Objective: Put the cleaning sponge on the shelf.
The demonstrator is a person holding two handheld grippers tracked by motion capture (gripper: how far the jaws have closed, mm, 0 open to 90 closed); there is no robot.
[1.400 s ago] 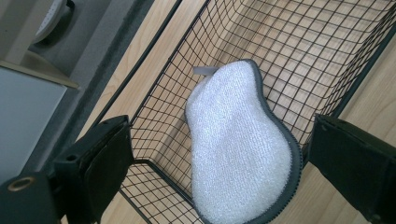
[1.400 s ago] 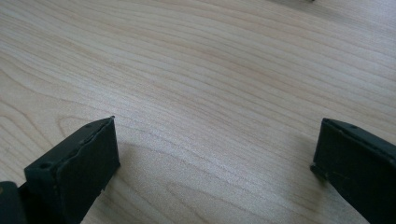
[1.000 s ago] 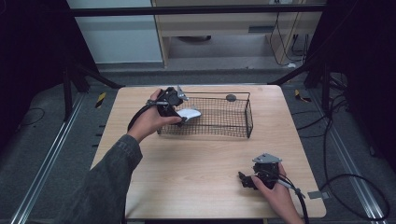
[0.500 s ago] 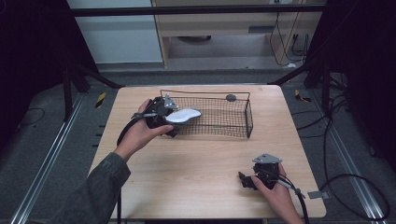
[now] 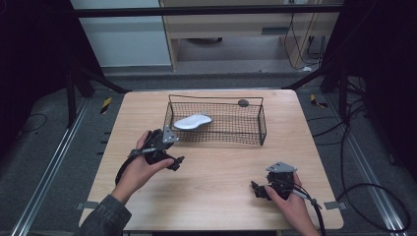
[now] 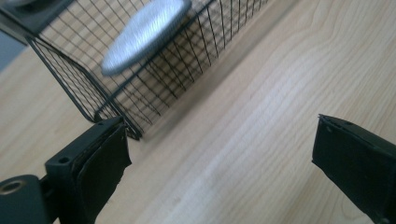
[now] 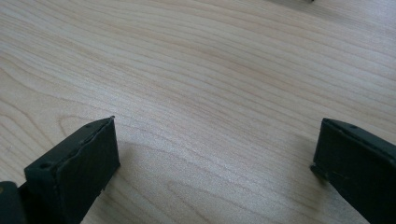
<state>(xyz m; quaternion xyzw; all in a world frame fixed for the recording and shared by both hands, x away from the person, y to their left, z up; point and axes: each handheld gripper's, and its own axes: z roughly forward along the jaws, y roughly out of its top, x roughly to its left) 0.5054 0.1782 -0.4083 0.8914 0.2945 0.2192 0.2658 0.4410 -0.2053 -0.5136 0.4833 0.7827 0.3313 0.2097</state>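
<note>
Black jaws of the left tool point(image 6: 219, 158) stand wide apart over bare wood in the left gripper view, gripping nothing, with the corner of the wire basket point(image 6: 116, 109) just past the left jaw; the high view shows that tool point(image 5: 169, 152) lying near the basket's point(image 5: 260, 130) front left corner, hand wrapped around it, forearm angled in from the lower left. The right tool point(image 7: 215, 163) gapes equally wide over the tabletop point(image 7: 224, 74), resting near the front right edge point(image 5: 260, 189). Inside the basket's left end lies a pale grey oval object point(image 5: 193, 121).
</note>
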